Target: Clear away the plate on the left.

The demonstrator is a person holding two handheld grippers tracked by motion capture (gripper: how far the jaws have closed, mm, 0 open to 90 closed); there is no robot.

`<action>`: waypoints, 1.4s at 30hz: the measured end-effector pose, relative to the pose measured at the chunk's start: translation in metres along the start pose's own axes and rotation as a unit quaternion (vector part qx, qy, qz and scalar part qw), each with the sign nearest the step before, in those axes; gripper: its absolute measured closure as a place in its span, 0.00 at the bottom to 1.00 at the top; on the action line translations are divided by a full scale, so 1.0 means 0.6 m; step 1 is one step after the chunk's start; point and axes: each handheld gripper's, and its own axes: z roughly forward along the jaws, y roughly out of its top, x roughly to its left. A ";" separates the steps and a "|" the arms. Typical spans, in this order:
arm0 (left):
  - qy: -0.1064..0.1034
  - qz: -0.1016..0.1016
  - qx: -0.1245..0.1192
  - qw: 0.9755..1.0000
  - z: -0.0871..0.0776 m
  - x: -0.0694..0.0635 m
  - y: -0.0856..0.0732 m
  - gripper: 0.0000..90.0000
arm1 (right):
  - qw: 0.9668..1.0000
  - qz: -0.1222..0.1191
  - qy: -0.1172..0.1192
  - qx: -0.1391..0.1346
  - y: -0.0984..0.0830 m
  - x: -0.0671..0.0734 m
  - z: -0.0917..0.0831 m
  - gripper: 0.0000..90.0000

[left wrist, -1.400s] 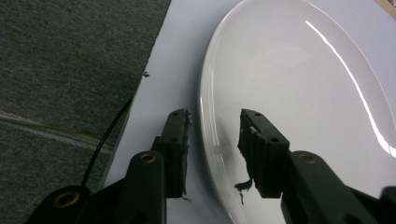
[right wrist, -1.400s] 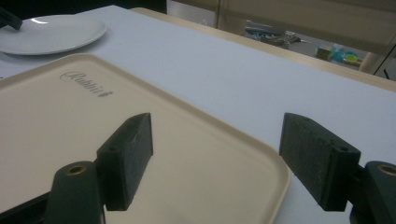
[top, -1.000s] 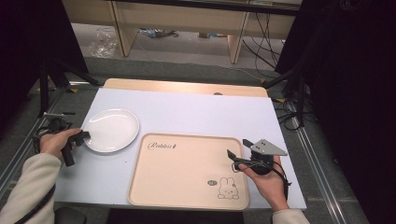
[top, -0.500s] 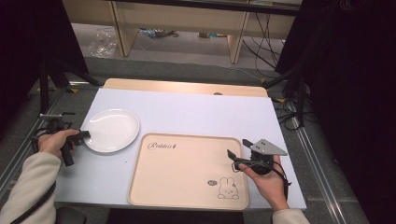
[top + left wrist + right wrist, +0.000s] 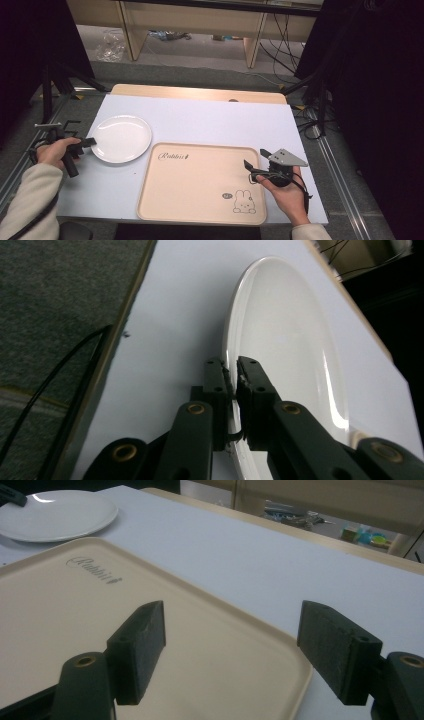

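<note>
One table [image 5: 210, 115]: rectangular, flat matte white top, a bare wood strip along its far edge, centre of the high view.

One tray [image 5: 200, 182]: beige, smooth plastic look, rounded rectangle with a low raised rim. Cursive lettering near its upper-left corner, small rabbit drawing near its lower-right corner. Sits lower centre of the high view, nothing on it. In the right gripper view its rim corner runs across the lower half of the frame.

One plate [image 5: 121, 138]: round, white, glossy, shallow with a slightly upturned rim. Lies flat on the table at left of centre in the high view, just beside the tray's upper-left corner; whether they touch, can't tell. Upper left corner of the right gripper view shows it [image 5: 57, 514] too.

Two grippers, black, two jaws each, flat rough-looking pads.

Left gripper [image 5: 89, 142]: at the left edge of the high view, held in a hand with a light sleeve. Jaws have just been closing, with the plate's near rim between them. In the left gripper view the pads [image 5: 248, 385] are nearly together and pinch the plate's rim [image 5: 231, 390]. Clamped on the plate.

Right gripper [image 5: 255, 165]: lower right of the high view, grey triangular plate on top, over the tray's right edge. In the right gripper view jaws stand wide apart, nothing between them, tray corner below.
</note>
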 end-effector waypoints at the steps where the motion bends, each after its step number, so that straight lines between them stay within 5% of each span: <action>1: -0.013 -0.002 -0.009 1.000 -0.001 -0.002 0.001 0.93 | 1.000 0.001 0.000 -0.002 0.000 0.000 0.001 0.31; 4: -0.045 -0.014 -0.019 0.999 -0.007 -0.003 0.003 0.96 | 1.000 0.005 0.002 0.002 0.000 0.001 0.000 0.31; 11: -0.042 -0.001 -0.023 0.999 -0.011 -0.011 0.005 0.97 | 1.000 0.009 0.004 0.005 0.000 0.001 -0.001 0.31; 24: -0.058 -0.018 -0.033 0.998 -0.013 -0.004 0.005 0.97 | 1.000 0.002 -0.001 0.007 0.000 -0.001 -0.001 0.32; 26: -0.074 -0.029 -0.043 0.996 -0.012 0.000 0.004 0.97 | 1.000 0.002 -0.001 0.007 0.000 -0.001 -0.001 0.33; 32: -0.067 -0.040 -0.039 0.996 -0.015 0.006 0.004 0.96 | 1.000 0.003 -0.001 0.009 0.000 -0.001 -0.001 0.33; 34: -0.085 -0.048 -0.049 0.994 -0.014 0.011 0.003 0.96 | 1.000 0.003 -0.001 0.007 0.000 -0.001 -0.001 0.33; 42: -0.095 -0.058 -0.062 0.992 -0.020 0.011 0.004 0.97 | 1.000 0.002 0.002 0.004 0.000 -0.001 0.000 0.33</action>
